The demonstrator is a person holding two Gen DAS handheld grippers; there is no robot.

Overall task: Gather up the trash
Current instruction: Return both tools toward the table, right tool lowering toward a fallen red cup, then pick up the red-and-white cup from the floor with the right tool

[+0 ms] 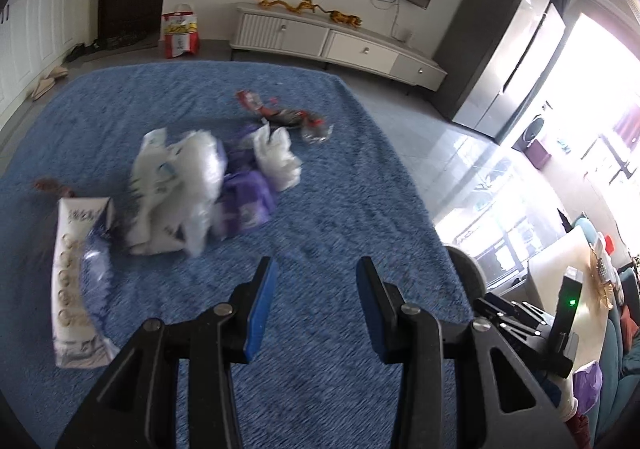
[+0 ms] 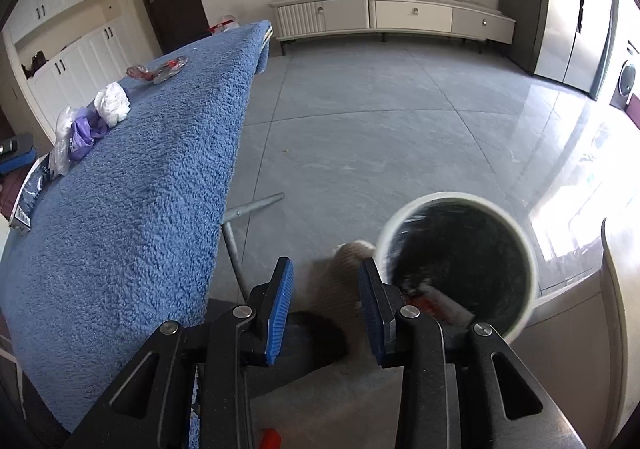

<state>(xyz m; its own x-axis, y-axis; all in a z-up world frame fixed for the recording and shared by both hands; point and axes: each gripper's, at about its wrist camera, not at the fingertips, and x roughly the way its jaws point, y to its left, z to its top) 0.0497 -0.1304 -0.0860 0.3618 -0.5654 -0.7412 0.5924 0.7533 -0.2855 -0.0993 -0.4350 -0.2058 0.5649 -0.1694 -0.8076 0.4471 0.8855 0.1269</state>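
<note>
A pile of trash lies on the blue towel-covered table point(image 1: 340, 209): crumpled white plastic bags point(image 1: 176, 185), a purple wrapper point(image 1: 244, 197), a white and blue packet point(image 1: 74, 281) and a red and clear wrapper point(image 1: 288, 115). My left gripper point(image 1: 318, 265) hovers open over bare cloth, right of and nearer than the pile, nothing between its blue pads. My right gripper point(image 2: 326, 265) is open and empty above the floor, just left of a white bin point(image 2: 440, 196) with a black liner. A red and white packet point(image 2: 444, 307) lies inside the bin.
The table edge and its metal leg point(image 2: 236, 249) run just left of the right gripper. A beige fuzzy slipper point(image 2: 352, 269) lies on the grey tile floor by the bin. A low white TV cabinet point(image 2: 400, 15) lines the far wall.
</note>
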